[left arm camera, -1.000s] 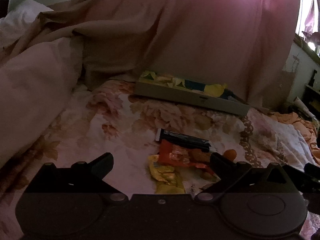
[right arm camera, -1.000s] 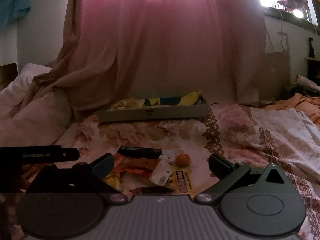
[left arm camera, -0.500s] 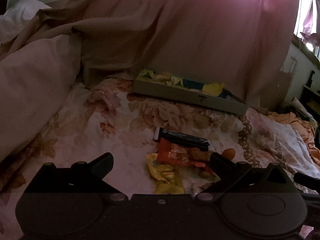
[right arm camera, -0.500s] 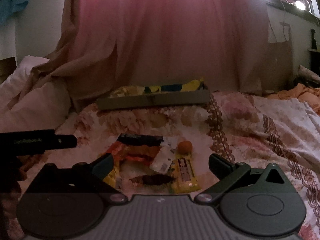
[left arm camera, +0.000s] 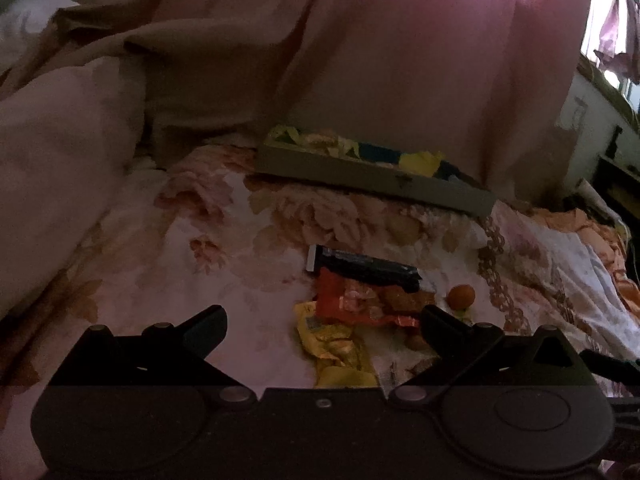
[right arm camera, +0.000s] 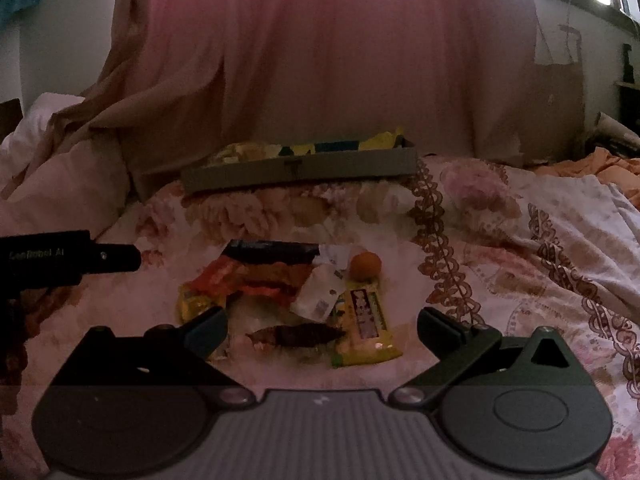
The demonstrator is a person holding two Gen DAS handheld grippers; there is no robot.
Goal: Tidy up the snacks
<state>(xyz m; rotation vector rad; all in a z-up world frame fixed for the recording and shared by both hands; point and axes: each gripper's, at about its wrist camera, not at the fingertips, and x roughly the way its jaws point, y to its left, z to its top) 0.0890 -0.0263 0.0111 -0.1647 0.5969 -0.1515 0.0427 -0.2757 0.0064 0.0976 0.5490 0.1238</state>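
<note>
On the bed I count one grey tray (right arm camera: 298, 170), one black packet (right arm camera: 276, 250), one orange packet (right arm camera: 256, 278), two yellow packets (right arm camera: 366, 330) (left arm camera: 336, 350), one white sachet (right arm camera: 320, 296), one dark wrapper (right arm camera: 296, 334) and one small orange ball (right arm camera: 365, 266).

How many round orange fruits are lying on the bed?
1. The orange fruit sits at the far right edge of the loose snack pile, just behind the yellow bar. Others could be hidden under wrappers.
</note>
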